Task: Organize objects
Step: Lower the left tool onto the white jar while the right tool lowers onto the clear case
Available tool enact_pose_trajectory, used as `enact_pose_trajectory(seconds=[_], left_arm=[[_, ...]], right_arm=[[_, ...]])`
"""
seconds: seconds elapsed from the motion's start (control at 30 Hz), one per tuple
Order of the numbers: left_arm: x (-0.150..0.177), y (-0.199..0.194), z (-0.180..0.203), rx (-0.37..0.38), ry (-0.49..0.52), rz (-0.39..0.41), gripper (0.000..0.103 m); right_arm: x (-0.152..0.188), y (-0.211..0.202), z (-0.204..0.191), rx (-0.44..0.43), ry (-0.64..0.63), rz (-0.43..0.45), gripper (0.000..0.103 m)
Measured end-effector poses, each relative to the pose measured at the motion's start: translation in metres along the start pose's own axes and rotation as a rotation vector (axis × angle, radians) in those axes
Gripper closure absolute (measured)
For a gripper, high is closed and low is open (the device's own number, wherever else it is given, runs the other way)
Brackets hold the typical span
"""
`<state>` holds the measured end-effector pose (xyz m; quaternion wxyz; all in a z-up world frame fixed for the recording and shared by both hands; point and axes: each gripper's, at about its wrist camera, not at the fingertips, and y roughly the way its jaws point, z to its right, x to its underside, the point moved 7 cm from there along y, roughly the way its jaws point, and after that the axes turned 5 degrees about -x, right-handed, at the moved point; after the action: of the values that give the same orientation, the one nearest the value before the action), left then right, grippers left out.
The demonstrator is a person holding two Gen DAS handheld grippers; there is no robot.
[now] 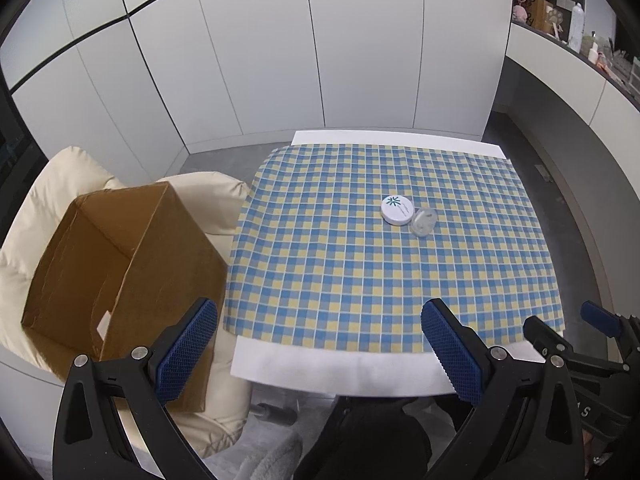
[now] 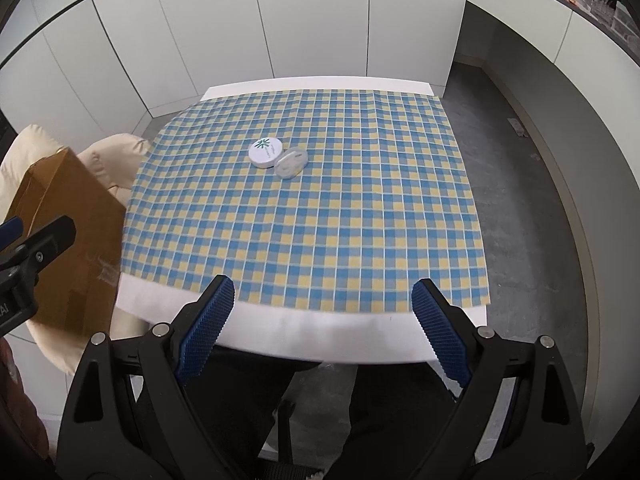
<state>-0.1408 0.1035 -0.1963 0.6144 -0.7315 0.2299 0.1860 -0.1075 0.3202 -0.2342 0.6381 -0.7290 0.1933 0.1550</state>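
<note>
We see the white tin [image 1: 397, 209] and clear case [image 1: 422, 222] touching mid-tablecloth [image 1: 360, 272] — the case's insides look blurry. Our left gripper [image 1: 320, 354] and right gripper [image 2: 323, 330] hang wide apart, grasping nothing — the box [image 1: 120, 276] bottom is cut off.

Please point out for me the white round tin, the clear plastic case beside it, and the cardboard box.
white round tin [image 2: 265, 153]: right wrist view, on its printed lid.
clear plastic case [image 2: 291, 164]: right wrist view, on its top face.
cardboard box [image 1: 160, 248]: left wrist view, on its inner right wall.

Matt cardboard box [image 1: 120, 264], checked cloth tablecloth [image 1: 380, 272]
</note>
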Motion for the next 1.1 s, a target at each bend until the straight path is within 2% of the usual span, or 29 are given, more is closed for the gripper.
enact_pose_trajectory(seconds=[0.3, 0.43, 0.6, 0.77, 1.1], left_arm=[[-0.025, 0.057, 0.012, 0.018, -0.009, -0.014, 0.001], [-0.031, 0.090, 0.017, 0.045, -0.051, -0.044, 0.001], [-0.034, 0.136, 0.024, 0.034, -0.077, -0.108, 0.001], [-0.035, 0.170, 0.026, 0.011, -0.061, -0.144, 0.001], [-0.029, 0.213, 0.027, -0.012, -0.053, -0.209, 0.001]], right_arm=[[-0.046, 0.055, 0.008, -0.007, 0.022, 0.027, 0.011], [-0.063, 0.083, 0.010, -0.027, 0.030, 0.040, 0.011], [-0.076, 0.124, 0.007, -0.041, 0.007, 0.030, 0.011], [-0.087, 0.173, 0.011, -0.078, -0.006, 0.007, 0.011], [-0.103, 0.249, -0.017, -0.134, -0.251, 0.015, 0.011]])
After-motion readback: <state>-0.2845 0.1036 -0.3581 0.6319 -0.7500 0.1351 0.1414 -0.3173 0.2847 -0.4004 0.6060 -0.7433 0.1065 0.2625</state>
